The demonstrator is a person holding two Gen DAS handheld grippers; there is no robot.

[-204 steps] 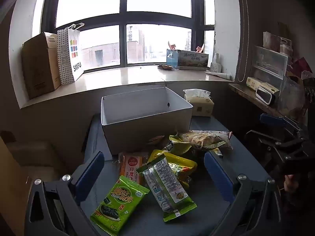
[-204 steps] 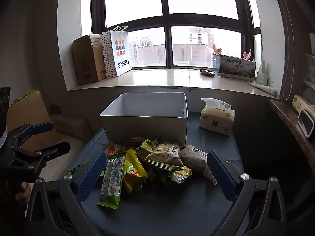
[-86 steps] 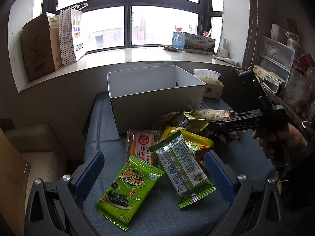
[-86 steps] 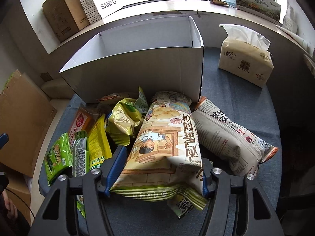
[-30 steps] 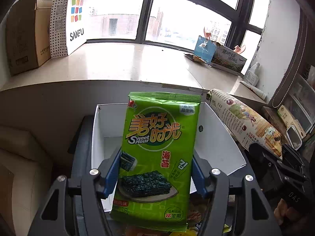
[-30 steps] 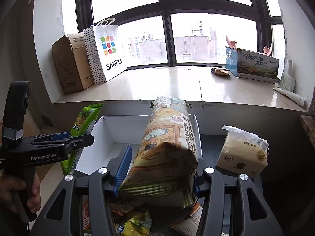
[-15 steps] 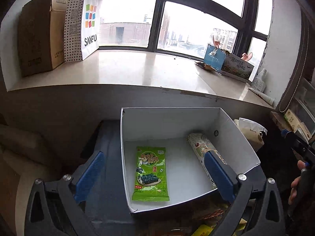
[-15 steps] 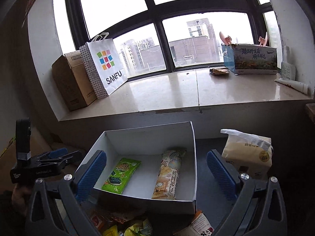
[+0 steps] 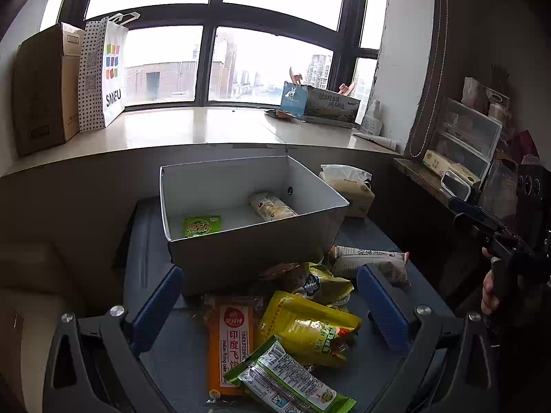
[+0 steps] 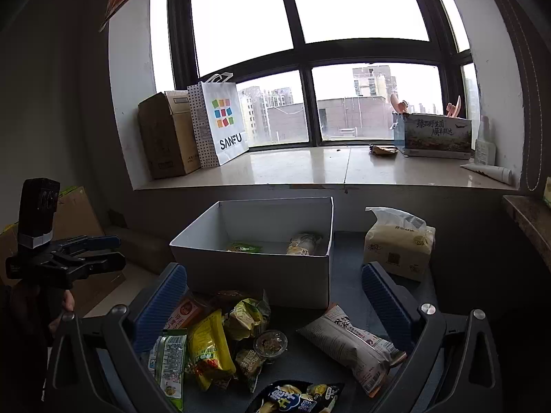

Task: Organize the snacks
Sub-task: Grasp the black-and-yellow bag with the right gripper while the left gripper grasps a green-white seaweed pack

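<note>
Snacks lie in a loose heap on the blue-grey cloth tabletop [image 9: 396, 241], right against the near wall of an open white cardboard box [image 9: 255, 251]. Inside the box, a green seaweed packet [image 9: 202, 226] lies flat on the floor toward its left side, and a beige printed chip bag [image 9: 272, 206] lies toward its right, the two well apart.

Both tools hang above the heap with nothing in them. The left gripper [image 9: 272, 313] has its blue-padded fingers [image 9: 156, 309] spread wide, framing an orange flatbread packet [image 9: 231, 337], a yellow crinkled snack bag [image 9: 306, 327] just beside it, and a green-edged clear packet [image 9: 286, 378] overlapping both at the near edge. The right gripper [image 10: 275, 306] is likewise wide open and empty; between its fingers sit the yellow bag, a small round clear-lidded cup [image 10: 270, 342] and a dark blue chip bag [image 10: 296, 397] at the bottom edge. A grey-white printed pillow bag [image 10: 347, 344] lies tilted to the right of the heap, close to the right finger pad.

A soft pack of tissues [image 10: 399, 244] stands on the cloth just to the right of the box. On the stone windowsill [image 10: 310, 168] behind are a brown carton [image 10: 165, 134], a white SANFU paper bag [image 10: 220, 124] and a blue printed box [image 10: 435, 134].
</note>
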